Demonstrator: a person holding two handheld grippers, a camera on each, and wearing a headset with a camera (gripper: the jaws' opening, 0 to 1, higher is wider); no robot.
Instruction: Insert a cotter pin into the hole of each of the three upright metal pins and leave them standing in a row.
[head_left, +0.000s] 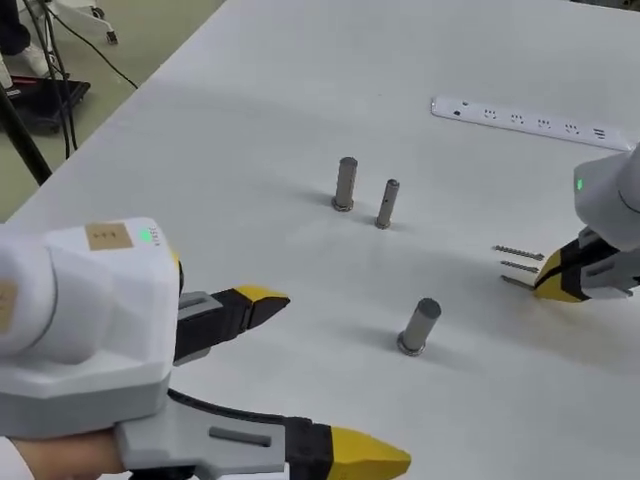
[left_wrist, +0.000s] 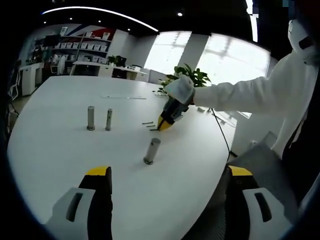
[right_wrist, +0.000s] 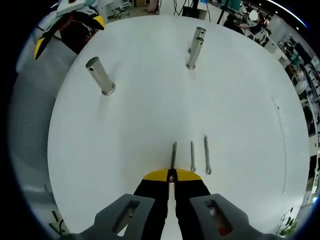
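**Right gripper pinches a cotter pin flat on the table; left gripper gapes open**

Head view: a white table (head_left: 200, 140) carries three standing pins. The far metal pin (head_left: 345, 184) and the thin metal pin (head_left: 387, 203) stand just beside each other at mid-table. The lone metal pin (head_left: 419, 326) stands well apart from them, nearer the person. A power strip (head_left: 530, 122) lies toward the far edge. At the right, the right gripper (head_left: 548, 283) has its yellow tips down at the table against a cotter pin (head_left: 515, 283). Two more cotter pins (head_left: 518, 258) lie parallel just beyond it. At the lower left, the left gripper (head_left: 330, 375) hangs above the table with its fingers spread wide, holding nothing.

Left gripper view: the left gripper (left_wrist: 169, 175) shows both jaws far apart. Between them stands the lone metal pin (left_wrist: 152, 151), with the far metal pin (left_wrist: 90, 118) and the thin metal pin (left_wrist: 108, 119) beyond it. A white sleeve (left_wrist: 240, 95) reaches in, holding the right gripper (left_wrist: 164, 126) tip-down on the table. A plant (left_wrist: 192, 75) stands behind it.

Right gripper view: the right gripper (right_wrist: 171, 175) has its fingers pressed together on the near end of the cotter pin (right_wrist: 173, 152), which lies flat on the table. The two more cotter pins (right_wrist: 199, 156) lie alongside, untouched. The lone metal pin (right_wrist: 100, 76) stands at the upper left. The thin metal pin (right_wrist: 192, 56) and the far metal pin (right_wrist: 200, 33) overlap at the top. The left gripper (right_wrist: 70, 25) shows at the upper left edge.
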